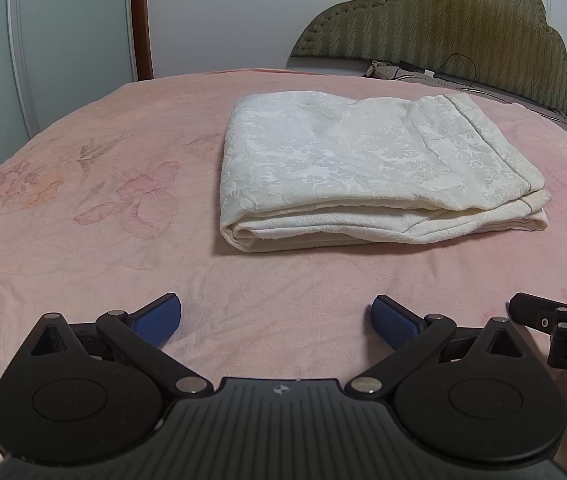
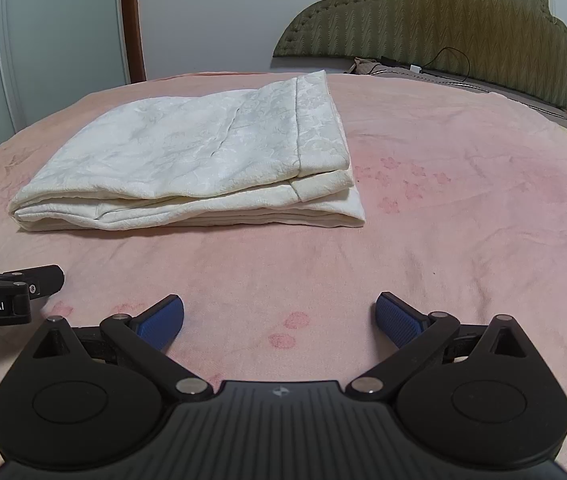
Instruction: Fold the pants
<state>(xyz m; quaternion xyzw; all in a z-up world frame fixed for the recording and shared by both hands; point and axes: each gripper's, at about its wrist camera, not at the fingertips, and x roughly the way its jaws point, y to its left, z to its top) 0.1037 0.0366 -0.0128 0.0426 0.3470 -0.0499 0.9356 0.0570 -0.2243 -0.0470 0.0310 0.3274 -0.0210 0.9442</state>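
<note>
- Two grippers hang low over the pink bedspread [image 1: 83,240], both short of the cream pants [image 1: 363,168], which lie as a squared, layered stack in the middle of the bed, well apart from either tool.
- Left wrist view: the left gripper [image 1: 276,322] has its blue fingers [image 1: 159,318] spread wide with nothing between them. The pants sit ahead and slightly right. The top layer's near edge bulges loosely above the lower folds; my guess is that a nudge or a shallow pinch there would drag only that layer and slide the stack out of square.
- Same view: the right gripper's tip shows at the right edge, close by; reaching inward together risks the tools knocking.
- Right wrist view: the right gripper [image 2: 279,322] is likewise wide and empty. The pants [image 2: 203,160] lie ahead to the left, hemmed ends stepped at the right corner [image 2: 347,196]. Catching that corner could flip it open. The soft bedspread may also bunch under a low finger.
</note>
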